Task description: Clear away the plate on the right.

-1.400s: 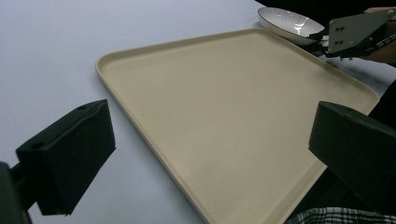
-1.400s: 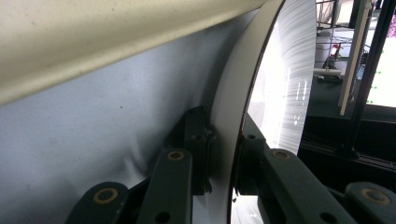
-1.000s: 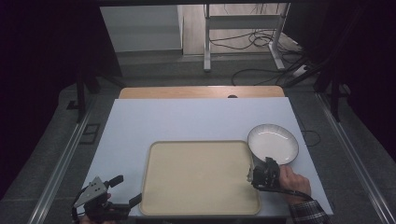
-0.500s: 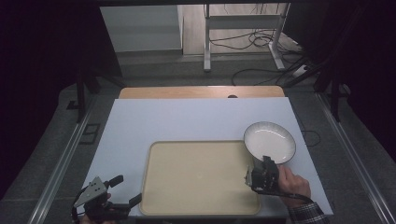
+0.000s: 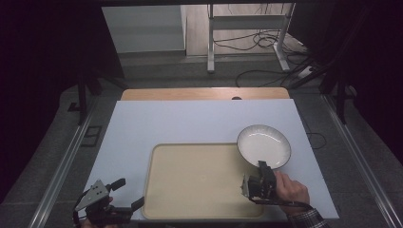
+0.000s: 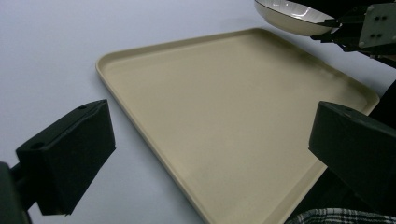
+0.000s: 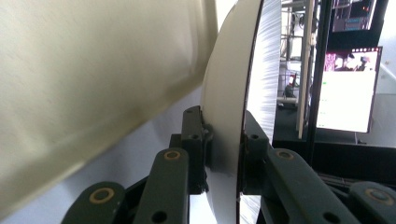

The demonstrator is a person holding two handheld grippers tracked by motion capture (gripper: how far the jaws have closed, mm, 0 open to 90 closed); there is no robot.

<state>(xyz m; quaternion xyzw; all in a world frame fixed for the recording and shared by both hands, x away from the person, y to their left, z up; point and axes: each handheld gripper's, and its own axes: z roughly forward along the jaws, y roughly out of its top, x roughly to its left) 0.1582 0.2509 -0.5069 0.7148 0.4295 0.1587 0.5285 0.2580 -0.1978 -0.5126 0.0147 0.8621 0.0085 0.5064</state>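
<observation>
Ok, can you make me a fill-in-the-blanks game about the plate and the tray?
1. The right claw grips the round white plate with a dark rim by its ____.
2. The rectangular beige plastic tray carries ____ on it.
3. The left claw has its jaws ____.
4. The tray lies on a ____ table cover.

Missing words: rim; nothing; open; white

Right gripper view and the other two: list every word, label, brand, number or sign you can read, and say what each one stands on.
None can be read.
Screens behind the plate: coloured and pale panels, any text too small and blurred to read.
Plate, tray, table sheet: no print shows.
Right gripper, shut on the plate's rim, and left gripper: no label or number shows.
</observation>
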